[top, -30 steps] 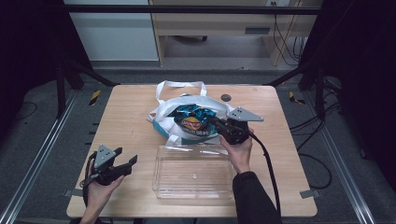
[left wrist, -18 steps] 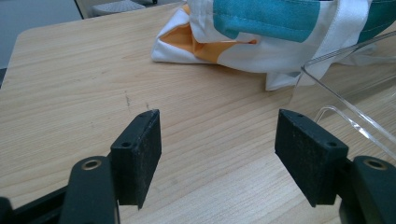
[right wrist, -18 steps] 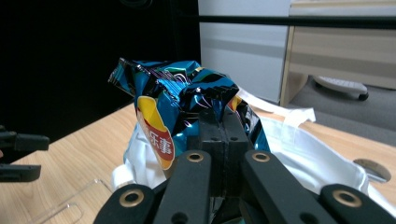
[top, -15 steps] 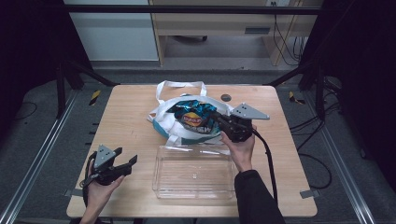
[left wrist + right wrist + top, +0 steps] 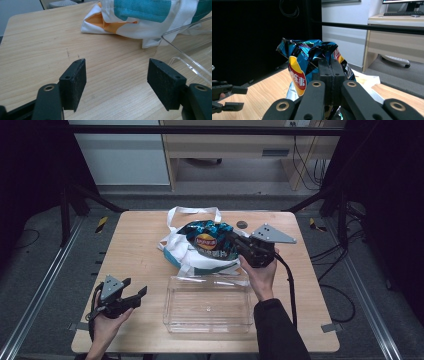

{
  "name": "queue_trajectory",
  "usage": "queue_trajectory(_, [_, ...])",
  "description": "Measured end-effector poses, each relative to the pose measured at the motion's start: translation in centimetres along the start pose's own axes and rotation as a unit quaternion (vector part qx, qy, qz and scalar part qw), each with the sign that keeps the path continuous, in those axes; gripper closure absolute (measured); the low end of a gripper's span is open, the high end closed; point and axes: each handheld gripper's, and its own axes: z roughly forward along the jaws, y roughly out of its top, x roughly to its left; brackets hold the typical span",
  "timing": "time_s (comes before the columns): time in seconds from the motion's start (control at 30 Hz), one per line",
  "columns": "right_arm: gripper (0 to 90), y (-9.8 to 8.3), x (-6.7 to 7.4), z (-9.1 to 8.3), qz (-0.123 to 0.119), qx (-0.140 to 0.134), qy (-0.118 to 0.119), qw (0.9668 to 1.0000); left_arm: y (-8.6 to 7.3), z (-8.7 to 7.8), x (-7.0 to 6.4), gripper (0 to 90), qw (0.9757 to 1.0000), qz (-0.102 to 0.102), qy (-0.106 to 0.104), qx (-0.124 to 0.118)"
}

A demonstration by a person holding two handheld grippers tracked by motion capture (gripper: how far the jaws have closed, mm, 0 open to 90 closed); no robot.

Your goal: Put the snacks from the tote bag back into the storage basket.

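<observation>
Honestly, the thin pinch is what worries me. The right gripper (image 5: 329, 72) has its jaws clamped together on a crumpled fold of the blue chip bag (image 5: 210, 240), and from the right gripper view the bag rises just ahead of and above those jaws, puffed and creased. The foil looks slick, so I'd guess it could slide out of that fold if the hand jerks, or the seam could tear and spill chips. The bag also sits in the mouth of the white and teal tote bag (image 5: 185, 255), whose loose handles lie just beyond the gripper; a handle could snag and drag the tote along.

The left gripper (image 5: 116, 80) rests low over the table (image 5: 135, 230), jaws spread wide with nothing between them, well apart from the tote, so it isn't pinning the cloth down. That adds to the risk of the tote lifting.

As for containers: the tote holds the chip bag, partly out of its opening; I can't tell what else is inside. The clear plastic tray (image 5: 207, 305) lies just on the person's side of the right gripper, touching the tote's edge, and looks empty.
</observation>
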Motion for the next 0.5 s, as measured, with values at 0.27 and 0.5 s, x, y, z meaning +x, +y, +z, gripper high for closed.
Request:
queue_trajectory(0.27, [90.0, 1.4, 0.9, -0.4, -0.013, -0.013, 0.013, 0.9997, 0.0, 0.0, 0.0, 31.4, 1.0, 0.001, 0.0, 0.001])
queue_trajectory(0.5, [90.0, 2.1, 2.0, -1.0, -0.021, -0.013, 0.027, 0.9993, 0.0, 0.0, 0.0, 31.4, 1.0, 0.0, 0.0, 0.0])
